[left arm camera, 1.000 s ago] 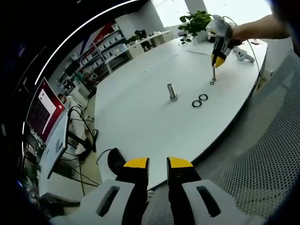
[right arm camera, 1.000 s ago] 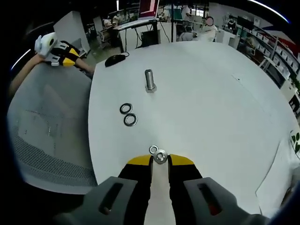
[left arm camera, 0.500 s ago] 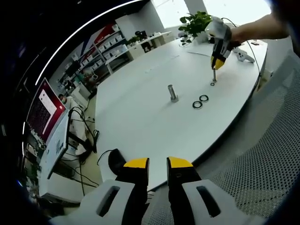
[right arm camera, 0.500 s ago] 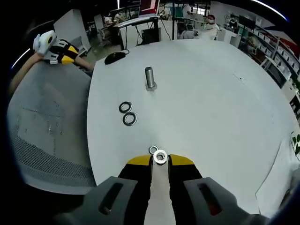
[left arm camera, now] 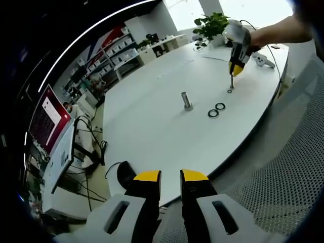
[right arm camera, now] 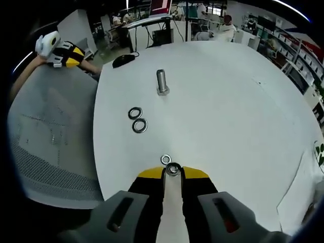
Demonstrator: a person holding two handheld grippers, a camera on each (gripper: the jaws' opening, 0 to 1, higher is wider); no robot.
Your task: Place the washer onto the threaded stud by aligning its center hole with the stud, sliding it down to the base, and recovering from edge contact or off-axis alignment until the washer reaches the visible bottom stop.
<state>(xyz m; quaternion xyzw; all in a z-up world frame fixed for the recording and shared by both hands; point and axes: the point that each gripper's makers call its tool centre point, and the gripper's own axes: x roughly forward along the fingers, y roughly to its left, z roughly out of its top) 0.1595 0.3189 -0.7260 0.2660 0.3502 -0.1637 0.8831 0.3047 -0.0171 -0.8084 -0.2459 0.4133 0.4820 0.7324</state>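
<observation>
Right tongs: clamped on a washer, lifted for carrying to the stud
Threaded stud: upright, far on bench
Spare washers: flat, near stud
Left tongs: slightly apart, idle off bench

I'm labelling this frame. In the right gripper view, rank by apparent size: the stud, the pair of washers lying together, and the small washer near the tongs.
1. Threaded stud.
2. The pair of washers; the two look alike, so I won't rank them against each other.
3. Small washer, though it lies nearest the camera.
</observation>
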